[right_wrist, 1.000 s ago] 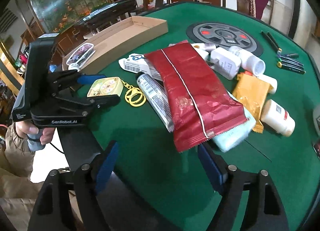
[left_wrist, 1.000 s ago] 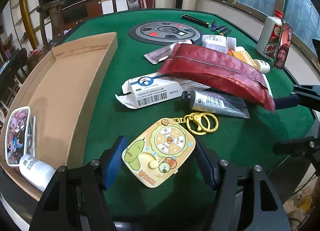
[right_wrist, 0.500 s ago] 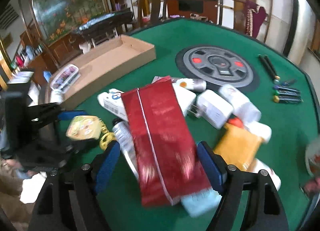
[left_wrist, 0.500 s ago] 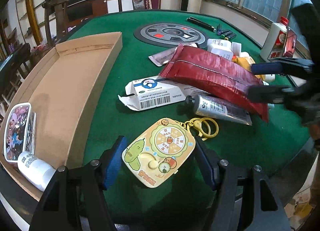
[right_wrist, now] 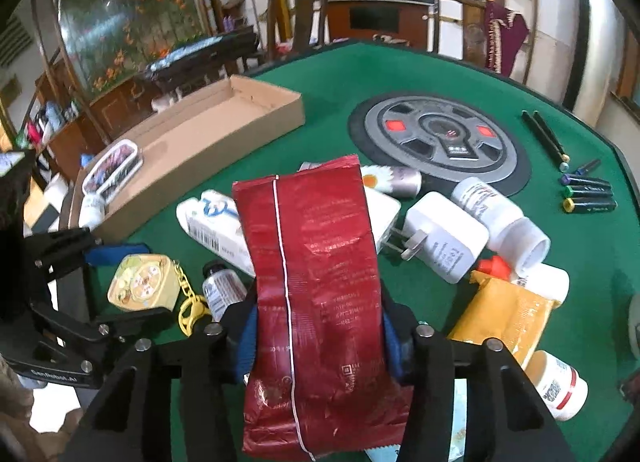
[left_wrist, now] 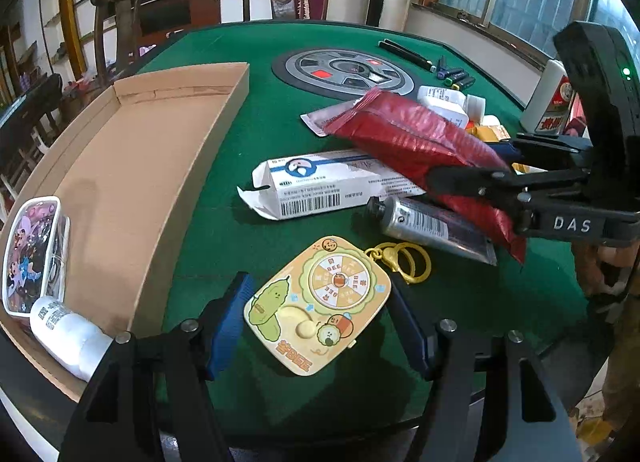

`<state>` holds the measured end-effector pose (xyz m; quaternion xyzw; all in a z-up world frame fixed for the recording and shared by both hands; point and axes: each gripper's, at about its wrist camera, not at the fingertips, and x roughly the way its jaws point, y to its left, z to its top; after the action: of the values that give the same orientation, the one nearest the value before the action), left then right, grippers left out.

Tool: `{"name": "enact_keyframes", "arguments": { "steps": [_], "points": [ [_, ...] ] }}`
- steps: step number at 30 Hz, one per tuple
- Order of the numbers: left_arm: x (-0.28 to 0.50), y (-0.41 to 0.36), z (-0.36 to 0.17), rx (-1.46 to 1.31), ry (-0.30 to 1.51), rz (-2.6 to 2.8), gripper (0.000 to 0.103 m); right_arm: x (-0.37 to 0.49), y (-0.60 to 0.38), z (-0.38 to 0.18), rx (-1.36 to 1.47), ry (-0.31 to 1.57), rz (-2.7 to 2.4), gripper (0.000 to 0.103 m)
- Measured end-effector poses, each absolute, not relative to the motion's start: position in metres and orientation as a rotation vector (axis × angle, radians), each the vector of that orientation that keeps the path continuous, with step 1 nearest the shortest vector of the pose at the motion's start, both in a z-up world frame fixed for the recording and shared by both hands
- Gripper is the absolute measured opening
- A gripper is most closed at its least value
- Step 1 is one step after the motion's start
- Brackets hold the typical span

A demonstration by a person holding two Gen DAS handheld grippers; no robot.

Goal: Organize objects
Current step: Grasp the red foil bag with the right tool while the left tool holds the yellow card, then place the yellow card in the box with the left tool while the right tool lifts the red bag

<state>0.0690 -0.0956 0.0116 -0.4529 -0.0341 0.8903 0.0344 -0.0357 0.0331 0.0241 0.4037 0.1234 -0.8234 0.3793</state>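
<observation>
While the left claw (left_wrist: 318, 318) rests low over the green counter (left_wrist: 248, 238) with its blue pads apart on either side of a yellow cartoon keychain tag (left_wrist: 318, 304), not pressing it, the right claw (right_wrist: 320, 336) is closing its jaws on a long red foil pouch (right_wrist: 316, 262), and the pads already touch the two sides of the pouch. The pouch lies over a white medicine carton (left_wrist: 316, 186) and beside a silver tube (left_wrist: 428, 222) with a black cap. The gold clasp and rings (left_wrist: 400, 260) of the tag lie just beside the tube. To the left stands a shallow cardboard tray (left_wrist: 132, 166); in its near end lie a flat case with a cartoon picture (left_wrist: 30, 254) and a white bottle (left_wrist: 68, 334). On the right side of the counter are a white charger plug (right_wrist: 444, 238), a white pill bottle (right_wrist: 500, 214), a yellow packet (right_wrist: 504, 314) and some markers (right_wrist: 588, 192). A round grey panel (right_wrist: 440, 140) sits in the middle of the counter.
</observation>
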Motion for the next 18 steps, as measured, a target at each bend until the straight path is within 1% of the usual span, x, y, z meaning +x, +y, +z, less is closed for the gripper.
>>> {"name": "enact_keyframes", "arguments": {
  "steps": [6,18],
  "points": [
    [0.069,-0.097,0.023,-1.356,-0.124,2.755,0.067,-0.037,0.041,0.034,1.001,0.255,-2.134,0.052],
    [0.077,-0.101,0.048,-1.276,-0.111,2.809,0.067,-0.025,0.038,0.049,0.935,0.206,-2.14,0.052]
  ]
}}
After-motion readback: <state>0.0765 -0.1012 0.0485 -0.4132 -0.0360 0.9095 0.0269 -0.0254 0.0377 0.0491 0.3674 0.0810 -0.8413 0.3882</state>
